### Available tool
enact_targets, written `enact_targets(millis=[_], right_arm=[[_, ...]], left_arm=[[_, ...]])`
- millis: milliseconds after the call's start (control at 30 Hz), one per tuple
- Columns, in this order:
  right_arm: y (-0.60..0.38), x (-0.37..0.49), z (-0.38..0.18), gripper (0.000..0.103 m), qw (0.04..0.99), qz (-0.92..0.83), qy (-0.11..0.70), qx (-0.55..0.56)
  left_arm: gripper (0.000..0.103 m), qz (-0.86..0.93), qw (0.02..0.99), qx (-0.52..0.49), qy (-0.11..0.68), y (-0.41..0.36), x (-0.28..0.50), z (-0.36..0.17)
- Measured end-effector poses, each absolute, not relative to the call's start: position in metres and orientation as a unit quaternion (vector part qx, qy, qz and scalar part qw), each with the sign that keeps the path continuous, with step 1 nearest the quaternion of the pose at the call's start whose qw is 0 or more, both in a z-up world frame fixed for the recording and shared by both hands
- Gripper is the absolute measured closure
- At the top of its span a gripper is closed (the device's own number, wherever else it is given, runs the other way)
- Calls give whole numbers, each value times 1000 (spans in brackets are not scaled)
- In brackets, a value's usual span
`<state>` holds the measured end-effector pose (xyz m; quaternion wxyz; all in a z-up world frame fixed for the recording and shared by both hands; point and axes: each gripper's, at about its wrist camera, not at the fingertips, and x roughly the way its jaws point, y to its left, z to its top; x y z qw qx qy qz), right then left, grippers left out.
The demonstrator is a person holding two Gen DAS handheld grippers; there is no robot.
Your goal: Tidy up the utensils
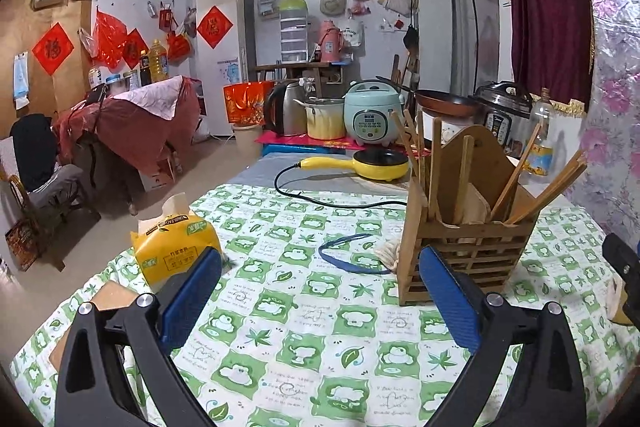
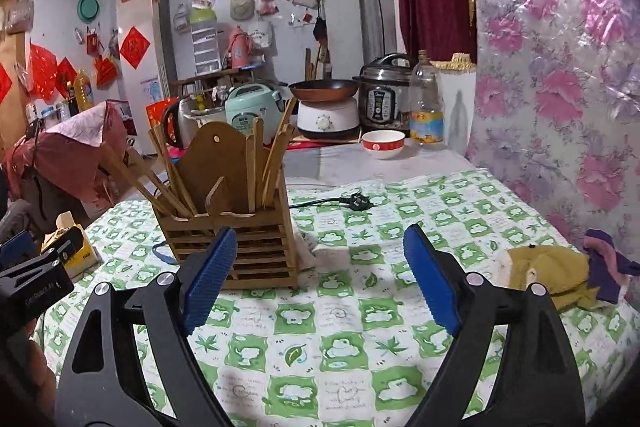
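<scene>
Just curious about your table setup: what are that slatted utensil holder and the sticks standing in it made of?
The utensil holder looks like unpainted bamboo or light wood: tan, matte, built of thin slats. The chopsticks show the same pale tan and are probably bamboo too, though the grain is too fine to confirm.
</scene>
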<state>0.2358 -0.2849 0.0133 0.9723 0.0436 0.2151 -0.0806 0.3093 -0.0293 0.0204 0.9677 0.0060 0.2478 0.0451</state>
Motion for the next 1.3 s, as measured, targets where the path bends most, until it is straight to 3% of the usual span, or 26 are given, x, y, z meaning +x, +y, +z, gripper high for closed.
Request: enact_targets(millis=[233,1300], right_arm=[[-287,223,26,11,978,-69,187,55],[-268,229,18,9,974,-52,218,30]], left_arm=[[6,40,969,21,242,-38,305,20],[6,25,970,33,241,-42,298,22]])
